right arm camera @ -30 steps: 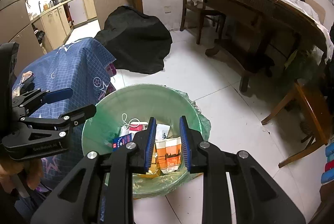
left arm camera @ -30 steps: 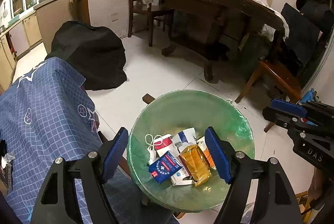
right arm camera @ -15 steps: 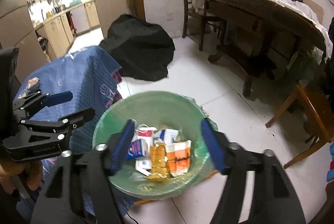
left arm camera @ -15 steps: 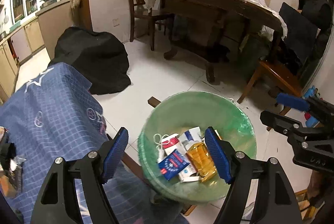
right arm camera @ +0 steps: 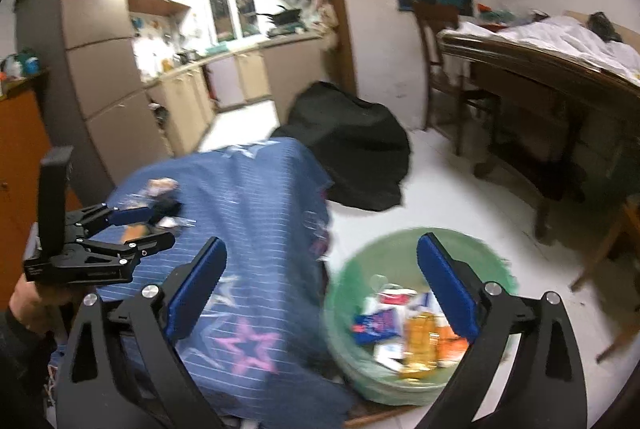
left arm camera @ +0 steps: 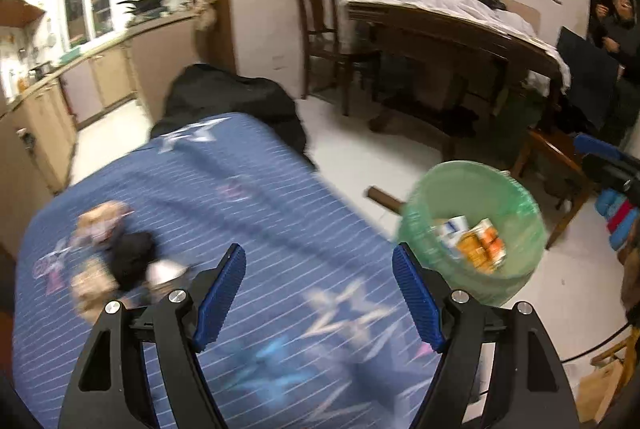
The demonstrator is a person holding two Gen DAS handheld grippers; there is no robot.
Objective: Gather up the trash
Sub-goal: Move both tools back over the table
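A green-lined trash bin (left arm camera: 420, 229) stands on the floor beside a table under a blue star-print cloth (left arm camera: 280, 189). In the bin lie an orange bottle and cartons (right arm camera: 416, 329). A blurred pile of wrappers and a black item (left arm camera: 116, 257) lies on the cloth at the left. My left gripper (left arm camera: 318, 269) hovers open over the cloth, right of that pile, with nothing between its pads. My right gripper (right arm camera: 322, 249) is above the table's edge and the bin (right arm camera: 348, 269); its jaws are opening and nothing is between them. In the right wrist view the left gripper (right arm camera: 160, 227) is near the pile (right arm camera: 160, 197).
A black covered heap (right arm camera: 352, 149) lies on the white floor behind the table. A dark wooden dining table (left arm camera: 460, 41) with a chair (left arm camera: 324, 29) stands at the back right, a person (left arm camera: 616, 29) seated beyond it. A wooden stool (left arm camera: 556, 157) is right of the bin.
Both grippers have swung left from above the bin toward the blue table. The right gripper's jaws have spread from nearly shut to wide. The left jaws kept their width.
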